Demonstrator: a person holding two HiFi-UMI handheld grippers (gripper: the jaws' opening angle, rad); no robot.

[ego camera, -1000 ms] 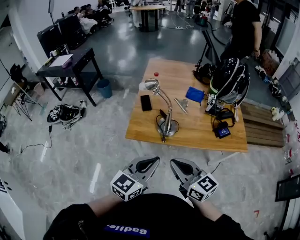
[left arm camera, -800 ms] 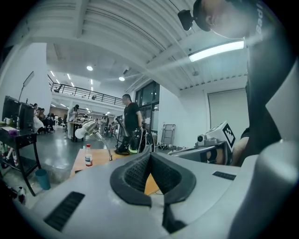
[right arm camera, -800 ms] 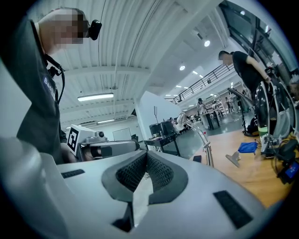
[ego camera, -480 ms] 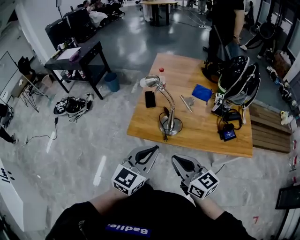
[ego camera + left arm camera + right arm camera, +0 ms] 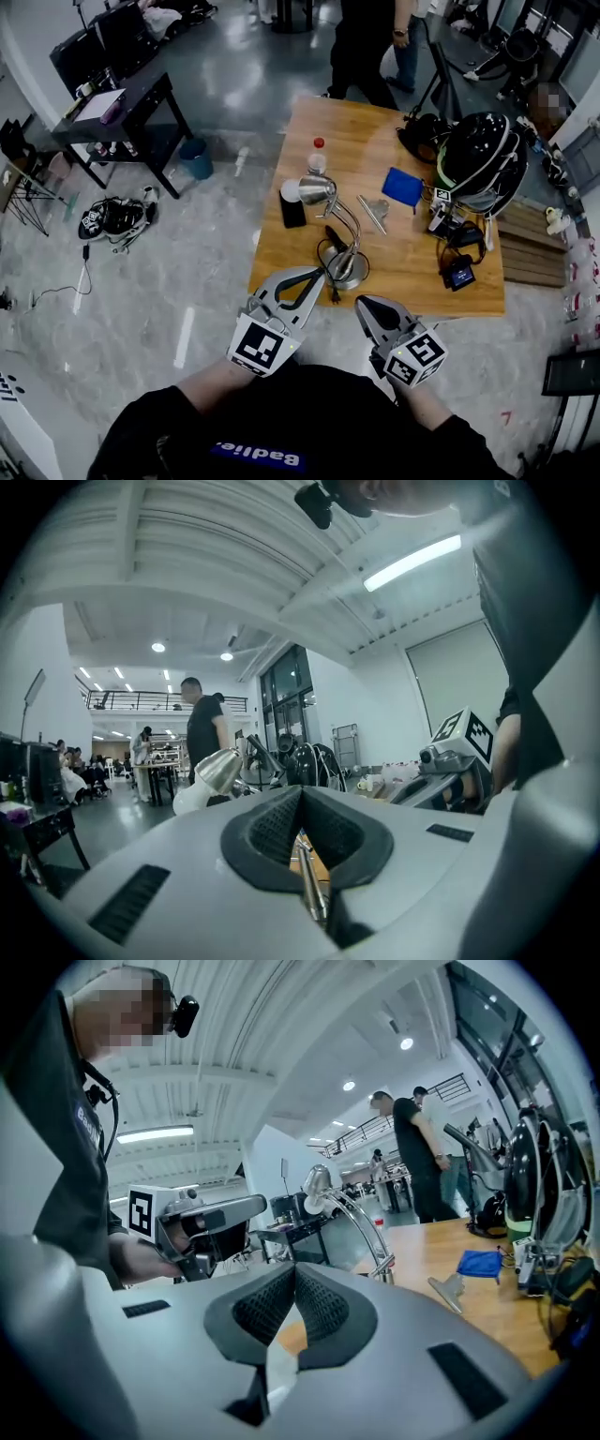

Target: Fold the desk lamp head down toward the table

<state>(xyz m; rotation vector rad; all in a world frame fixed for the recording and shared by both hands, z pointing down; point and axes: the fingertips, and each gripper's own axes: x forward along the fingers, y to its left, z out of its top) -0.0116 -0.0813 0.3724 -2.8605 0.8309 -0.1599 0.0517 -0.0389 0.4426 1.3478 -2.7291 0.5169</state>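
A silver desk lamp stands near the front edge of the wooden table [image 5: 469, 295]. Its round base [image 5: 345, 267] holds a curved arm that rises to the head [image 5: 317, 188], which points to the left. My left gripper [image 5: 320, 274] is shut and empty, its tips just left of the base. My right gripper [image 5: 360, 303] is shut and empty at the table's near edge, slightly right of the base. The left gripper view shows the lamp head [image 5: 217, 769] ahead and the right gripper [image 5: 450, 761] beside it. The right gripper view shows the head [image 5: 317, 1183] and the left gripper [image 5: 202, 1218].
On the table lie a black phone [image 5: 292, 208], a red-capped bottle [image 5: 318, 157], a blue cloth [image 5: 403, 186], a black helmet [image 5: 478, 155] and a small device [image 5: 461, 275] with cables. A person [image 5: 366, 47] stands at the far side. A black side table [image 5: 117, 117] stands at left.
Both grippers have moved forward from over the floor to the table's near edge beside the lamp base. The person beyond the table has walked to the left.
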